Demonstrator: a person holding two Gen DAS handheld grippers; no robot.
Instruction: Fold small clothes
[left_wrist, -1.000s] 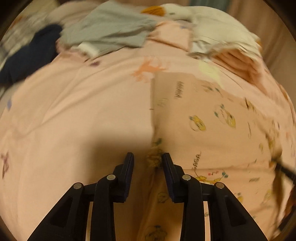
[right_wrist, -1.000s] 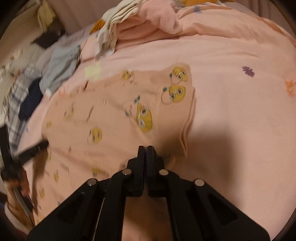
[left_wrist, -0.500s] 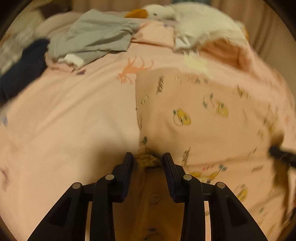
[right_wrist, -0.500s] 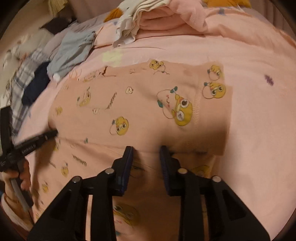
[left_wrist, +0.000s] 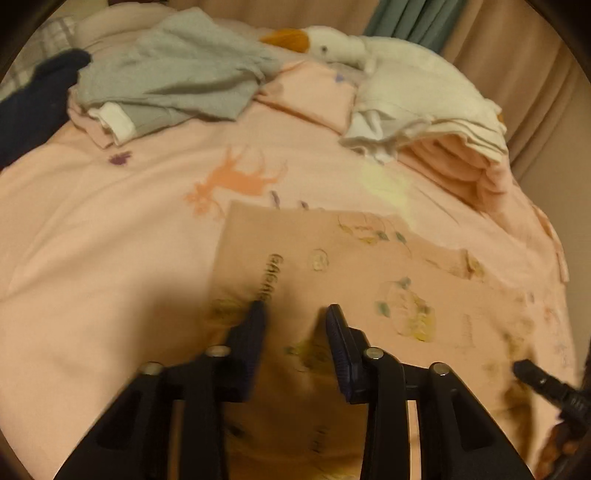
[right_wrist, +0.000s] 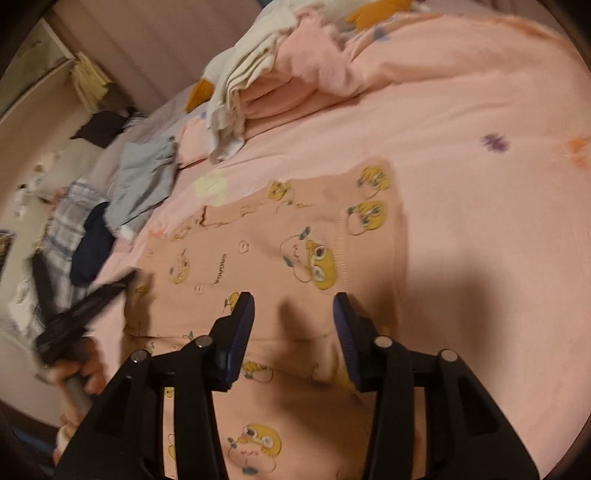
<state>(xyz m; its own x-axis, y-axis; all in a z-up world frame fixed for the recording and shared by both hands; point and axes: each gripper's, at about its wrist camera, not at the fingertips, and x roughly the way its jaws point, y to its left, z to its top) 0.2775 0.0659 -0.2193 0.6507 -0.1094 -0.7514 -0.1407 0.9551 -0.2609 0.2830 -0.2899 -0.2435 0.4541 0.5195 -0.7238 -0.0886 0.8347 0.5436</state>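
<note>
**A:** Quick status, where's the shirt?

**B:** Pink cartoon-print shirt (right_wrist: 295, 236) lies flat on the pink bedsheet (right_wrist: 480, 92), right in front of me. Its far edge is straight in the left cam view (left_wrist: 332, 258); a fold line crosses it just past my right fingers.

**A:** Left tool?

**B:** My left gripper (left_wrist: 293, 314) is over the shirt's near-left part w/ fingers apart, nothing between them but fabric below. Can't tell if the tips touch the cloth, pic's blurry there. In the right cam the left gripper (right_wrist: 92, 302) shows as a dark smear at the shirt's left edge.

**A:** Right one?

**B:** My right gripper (right_wrist: 293, 306) is spread wide too, holding nothing, over the shirt's near middle. Its shadow falls on the sheet to the right. Its tip pokes into the left cam, far right (left_wrist: 543, 380).

**A:** Other stuff on the bed?

**B:** Far left: gray garment (left_wrist: 173, 81) and a navy one (left_wrist: 33, 107). Far side: plush duck (left_wrist: 351, 48), white w/ orange bill, next to a stack of folded pink and white cloth (left_wrist: 461, 147). Plaid cloth (right_wrist: 66, 221) at the left edge in the right cam.
</note>
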